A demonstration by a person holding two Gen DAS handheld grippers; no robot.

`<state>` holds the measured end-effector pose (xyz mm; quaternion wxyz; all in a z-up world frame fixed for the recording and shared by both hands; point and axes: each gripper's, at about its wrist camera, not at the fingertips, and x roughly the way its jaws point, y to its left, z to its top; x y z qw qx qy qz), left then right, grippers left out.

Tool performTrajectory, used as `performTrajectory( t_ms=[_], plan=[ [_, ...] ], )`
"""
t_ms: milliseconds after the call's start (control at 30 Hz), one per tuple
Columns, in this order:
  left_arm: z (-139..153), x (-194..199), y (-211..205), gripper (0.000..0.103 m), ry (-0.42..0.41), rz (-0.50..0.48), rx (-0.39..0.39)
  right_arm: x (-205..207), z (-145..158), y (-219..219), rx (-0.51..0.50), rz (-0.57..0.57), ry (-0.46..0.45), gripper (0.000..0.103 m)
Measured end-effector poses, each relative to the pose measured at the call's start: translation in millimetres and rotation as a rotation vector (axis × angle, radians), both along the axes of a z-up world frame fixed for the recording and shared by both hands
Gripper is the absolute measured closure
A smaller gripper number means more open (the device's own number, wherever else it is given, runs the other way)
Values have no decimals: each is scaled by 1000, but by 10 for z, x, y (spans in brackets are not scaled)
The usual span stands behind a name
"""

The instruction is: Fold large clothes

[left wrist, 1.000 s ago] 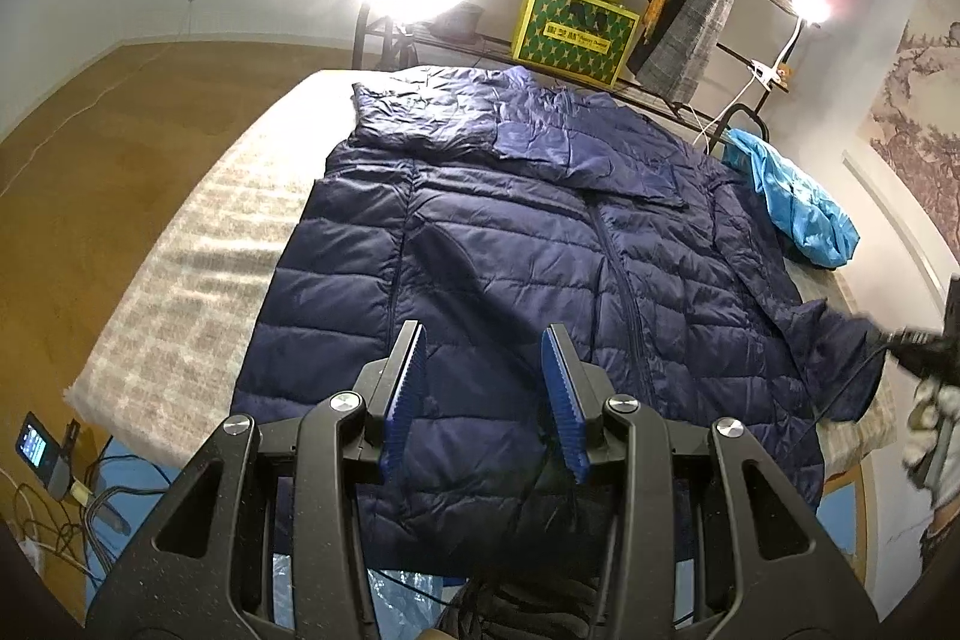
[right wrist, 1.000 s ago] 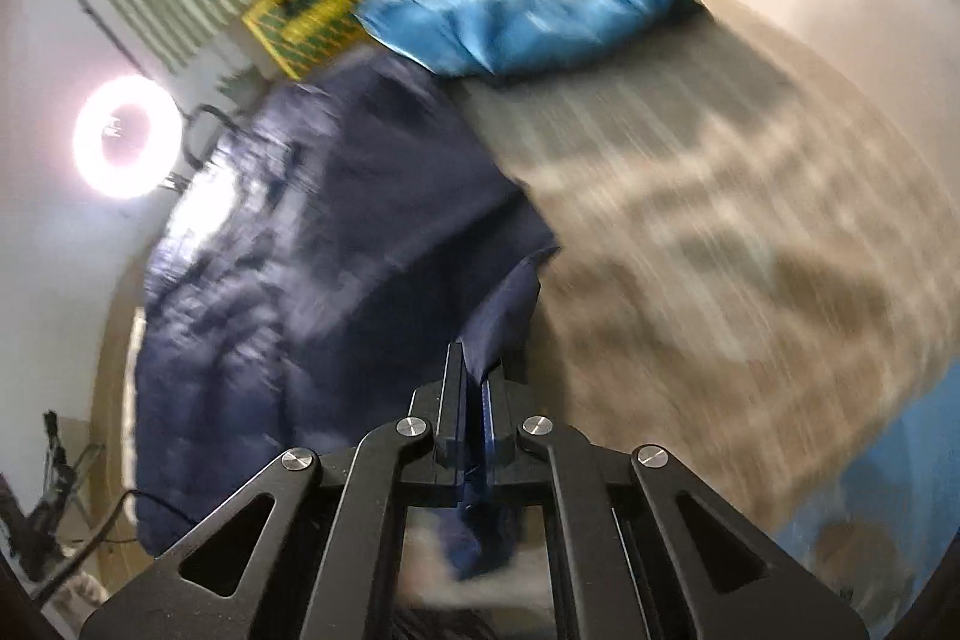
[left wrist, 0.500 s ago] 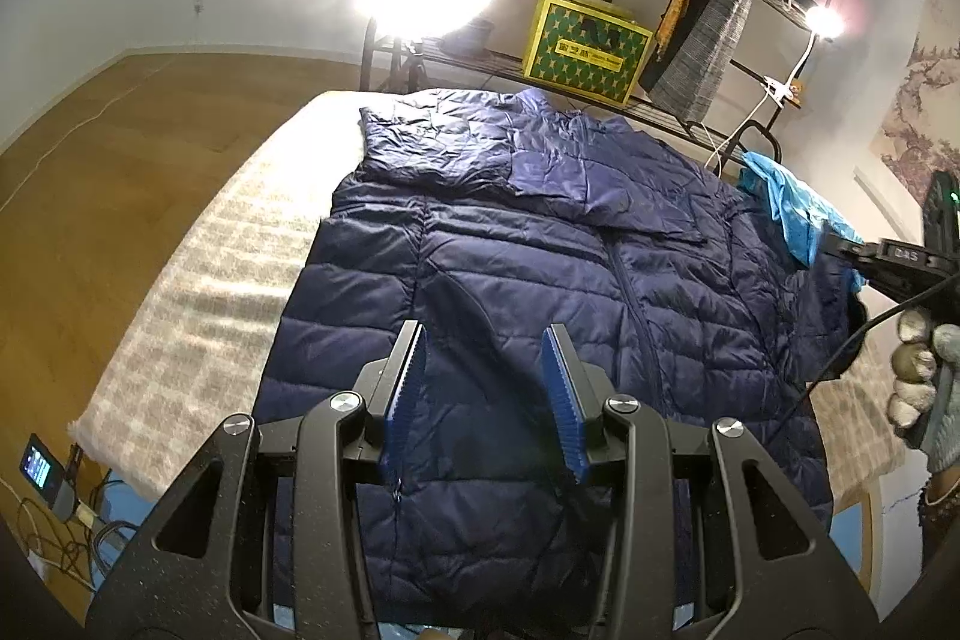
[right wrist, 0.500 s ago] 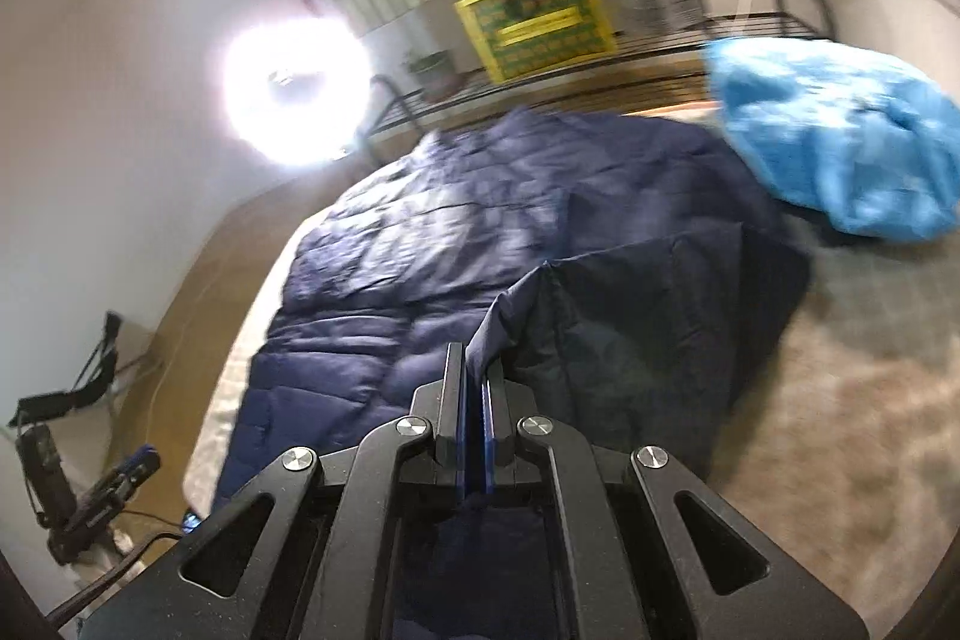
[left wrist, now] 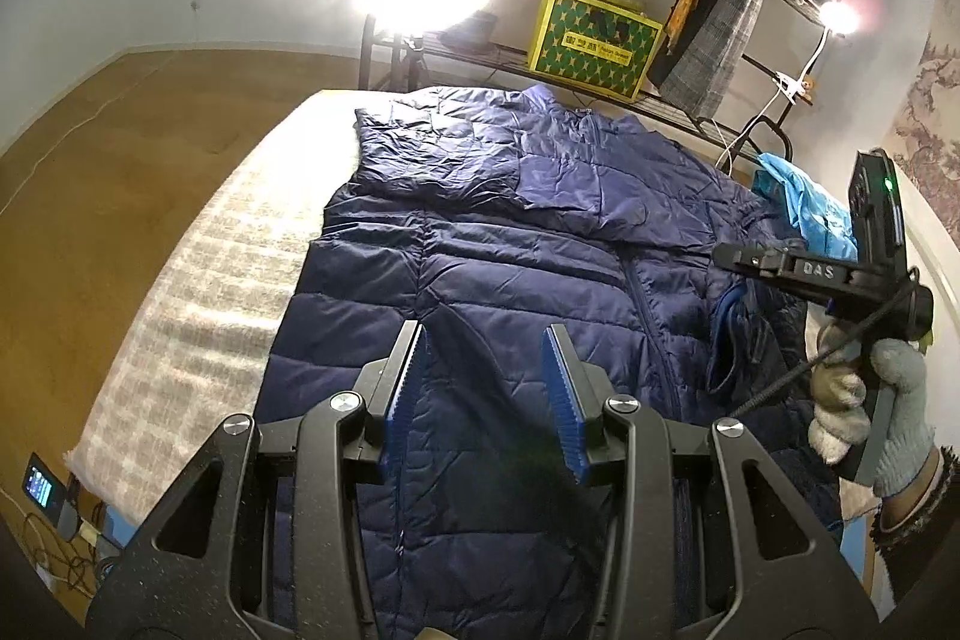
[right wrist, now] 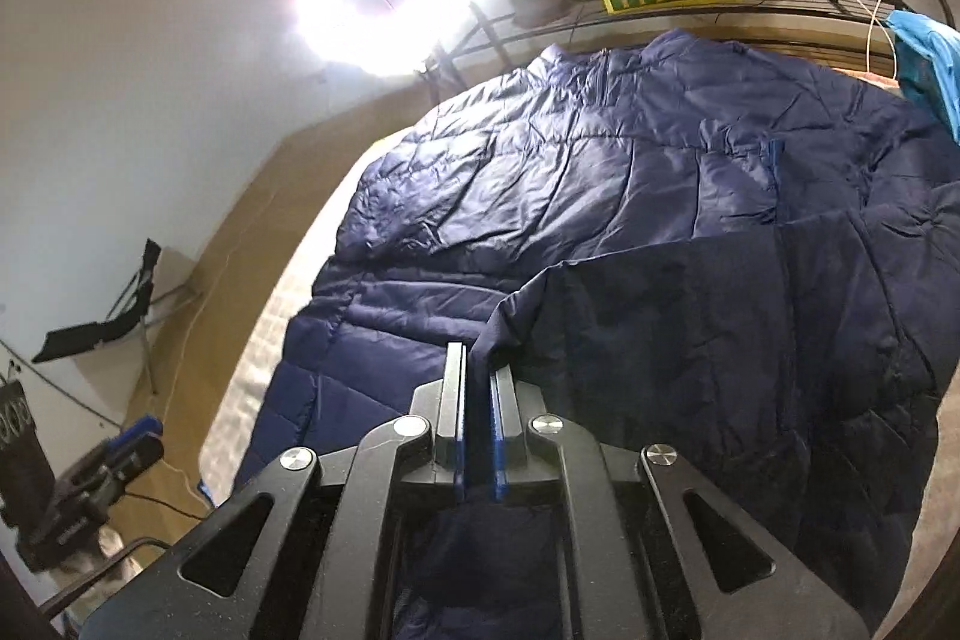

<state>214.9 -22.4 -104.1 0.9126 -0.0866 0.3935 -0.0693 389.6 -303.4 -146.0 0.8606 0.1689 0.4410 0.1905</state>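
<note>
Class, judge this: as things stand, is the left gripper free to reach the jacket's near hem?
Probably yes. The left gripper hangs open over the navy jacket, with nothing between its fingers and the fabric; the right gripper is busy at the right-hand edge.

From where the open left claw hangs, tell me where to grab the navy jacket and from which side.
Grip the navy jacket at its left side edge near the hem, coming in from the left over the checked bed cover. That edge lies flat and free, while the right claw holds the opposite side.
</note>
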Motion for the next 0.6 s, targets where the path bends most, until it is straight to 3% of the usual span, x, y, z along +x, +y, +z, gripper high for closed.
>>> performTrajectory(
  t_ms=[100,200,400,500,600],
  plan=[
    [-30,127,-64,62,15,-24,-27,-42,13,-110,27,-1,-2,73],
    [-60,245,-153,62,25,-49,-45,-149,126,-271,37,-12,-52,63],
    [-272,570,-508,62,124,-160,-136,-519,338,-694,38,-49,-123,63],
    [-427,740,-733,48,192,-200,-193,-769,353,-994,54,-107,-134,63],
    [-577,903,-941,48,248,-221,-262,-1022,273,-1311,56,-180,-115,63]
  ],
)
